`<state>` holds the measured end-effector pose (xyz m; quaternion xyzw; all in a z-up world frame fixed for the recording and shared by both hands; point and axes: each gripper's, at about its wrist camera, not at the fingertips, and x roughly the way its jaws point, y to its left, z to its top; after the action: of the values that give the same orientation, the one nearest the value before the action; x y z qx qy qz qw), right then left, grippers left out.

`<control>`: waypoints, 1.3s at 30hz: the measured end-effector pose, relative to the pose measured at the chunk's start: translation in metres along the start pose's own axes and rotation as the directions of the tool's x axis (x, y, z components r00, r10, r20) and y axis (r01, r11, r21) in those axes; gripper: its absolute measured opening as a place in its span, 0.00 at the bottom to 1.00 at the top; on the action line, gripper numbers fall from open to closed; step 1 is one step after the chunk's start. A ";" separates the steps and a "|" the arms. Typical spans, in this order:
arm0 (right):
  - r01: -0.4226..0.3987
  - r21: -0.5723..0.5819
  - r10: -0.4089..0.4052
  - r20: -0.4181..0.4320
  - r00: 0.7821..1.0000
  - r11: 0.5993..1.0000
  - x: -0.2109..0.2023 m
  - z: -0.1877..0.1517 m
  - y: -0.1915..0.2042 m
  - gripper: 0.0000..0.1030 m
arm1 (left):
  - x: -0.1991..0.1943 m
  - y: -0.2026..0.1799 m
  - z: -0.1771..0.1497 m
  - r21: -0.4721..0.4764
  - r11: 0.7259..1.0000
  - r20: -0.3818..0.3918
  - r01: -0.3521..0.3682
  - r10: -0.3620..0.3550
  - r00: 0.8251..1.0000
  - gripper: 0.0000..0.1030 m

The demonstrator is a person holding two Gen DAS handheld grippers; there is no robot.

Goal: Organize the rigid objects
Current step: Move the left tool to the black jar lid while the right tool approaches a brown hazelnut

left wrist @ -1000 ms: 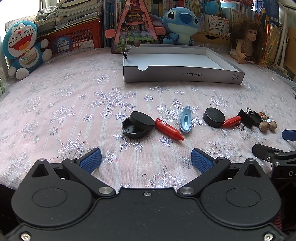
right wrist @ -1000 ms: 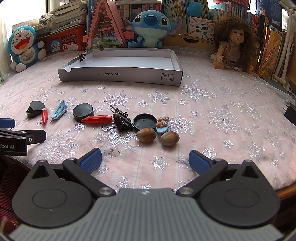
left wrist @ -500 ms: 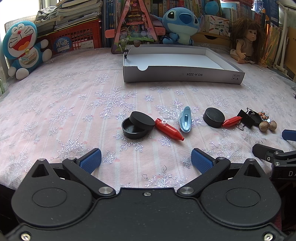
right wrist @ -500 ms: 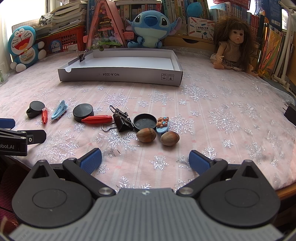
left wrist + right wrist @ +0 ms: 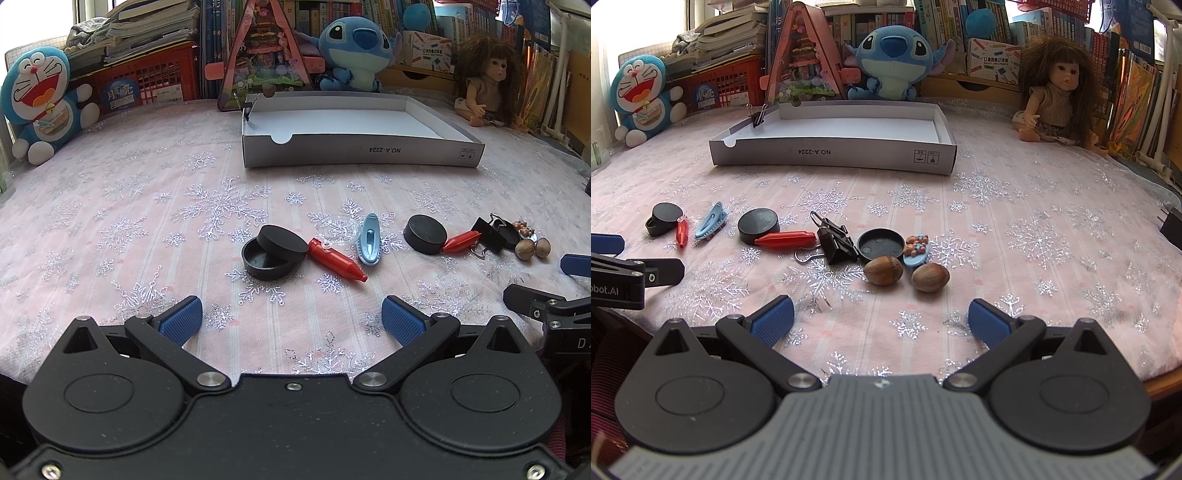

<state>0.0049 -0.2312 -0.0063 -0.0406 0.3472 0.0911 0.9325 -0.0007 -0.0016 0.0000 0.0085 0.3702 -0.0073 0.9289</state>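
Small objects lie in a row on the pink snowflake cloth. In the left wrist view: a black round tin with its lid askew [image 5: 273, 252], a red pointed piece [image 5: 336, 259], a blue hair clip [image 5: 370, 239], a black puck [image 5: 424, 234]. In the right wrist view: a second red piece [image 5: 785, 238], a black binder clip [image 5: 836, 240], a black lid [image 5: 881, 244], two hazelnuts [image 5: 883, 270], a blue bear clip [image 5: 916, 251]. A white shallow box [image 5: 364, 155] stands behind. My left gripper [image 5: 291, 319] and right gripper [image 5: 881, 319] are open and empty, short of the objects.
Plush toys [image 5: 40, 99], a doll [image 5: 1056, 92], a red crate [image 5: 147, 85] and books line the back edge. A binder clip [image 5: 758, 118] is fixed on the box's far left corner. The table's front edge is just under both grippers.
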 end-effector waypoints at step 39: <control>-0.041 -0.025 0.043 0.111 0.993 0.999 0.001 0.003 -0.010 0.39 | 0.005 0.018 0.020 0.099 0.992 0.129 0.076 -0.088 0.988 0.39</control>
<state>0.0093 -0.2401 -0.0042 -0.0389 0.2945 0.1169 0.9477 0.0169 0.0159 0.0117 0.0364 0.3069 -0.0634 0.9489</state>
